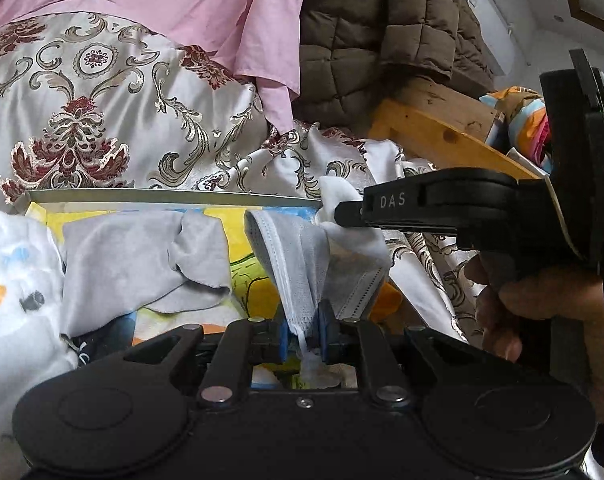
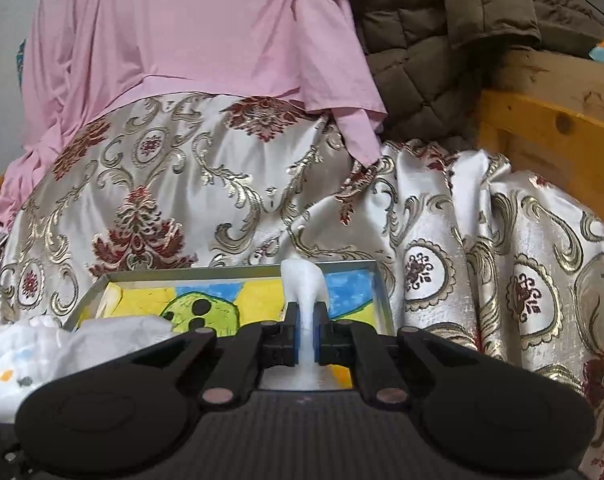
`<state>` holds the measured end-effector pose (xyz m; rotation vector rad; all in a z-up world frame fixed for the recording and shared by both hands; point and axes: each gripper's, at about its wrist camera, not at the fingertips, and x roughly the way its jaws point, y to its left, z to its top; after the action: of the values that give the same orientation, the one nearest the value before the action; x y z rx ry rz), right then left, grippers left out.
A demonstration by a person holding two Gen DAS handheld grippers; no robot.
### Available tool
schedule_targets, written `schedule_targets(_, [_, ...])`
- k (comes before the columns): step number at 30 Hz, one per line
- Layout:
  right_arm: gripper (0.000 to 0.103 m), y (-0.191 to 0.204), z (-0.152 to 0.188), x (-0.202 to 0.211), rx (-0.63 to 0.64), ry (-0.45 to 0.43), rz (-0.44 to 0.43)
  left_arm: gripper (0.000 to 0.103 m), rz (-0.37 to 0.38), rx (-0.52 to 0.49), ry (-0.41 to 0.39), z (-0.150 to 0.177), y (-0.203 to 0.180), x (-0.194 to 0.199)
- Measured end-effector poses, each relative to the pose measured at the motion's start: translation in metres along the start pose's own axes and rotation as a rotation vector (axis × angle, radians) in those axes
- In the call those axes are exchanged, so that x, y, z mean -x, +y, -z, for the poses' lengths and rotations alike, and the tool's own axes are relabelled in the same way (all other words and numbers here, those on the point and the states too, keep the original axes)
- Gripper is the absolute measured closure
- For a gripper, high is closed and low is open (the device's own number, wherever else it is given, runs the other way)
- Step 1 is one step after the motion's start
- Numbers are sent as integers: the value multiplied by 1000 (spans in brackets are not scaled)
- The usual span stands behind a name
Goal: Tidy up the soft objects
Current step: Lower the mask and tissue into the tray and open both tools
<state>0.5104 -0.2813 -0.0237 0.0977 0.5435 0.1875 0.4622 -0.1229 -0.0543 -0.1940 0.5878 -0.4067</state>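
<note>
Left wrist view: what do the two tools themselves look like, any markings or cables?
Both tools are matte black with blue pads on the fingers. The left tool shows two round discs on its body and silver pivot pins. The right tool, seen from the side, carries white letters "DAS", and a dark cable runs down its rear edge. No sleeve is visible.

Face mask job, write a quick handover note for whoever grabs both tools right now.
Left tool: shut on one end of the face mask.
Right tool: shut on the mask's other, white end; it shows side-on in the left wrist view.
The mask hangs stretched between them over the metal tray, with the grey cloth in the tray and the white printed cloth at its left edge.
Done: mask picked up.
Left: probably fold and set down.
</note>
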Motion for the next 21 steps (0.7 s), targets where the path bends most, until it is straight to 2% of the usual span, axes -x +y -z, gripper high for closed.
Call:
schedule_targets(6, [92,-4,2,-1,-6,15,16,84,1,18,29,0,1,-1])
schedule_targets(11, [91,-4,4,0,-8,29,18,83,-11,-12,47,-2,-1,2])
schedule_targets(14, [85,-3,3,3,0,31,20,81,-23,-8,52,-4,-1,4])
schedule_targets(18, [71,-2,1,7,5,43,22,72,-29,-7,56,-7,-2,6])
schedule_targets(21, [61,-3,-1,10,7,50,24,70,-36,-21,58,-8,-6,8])
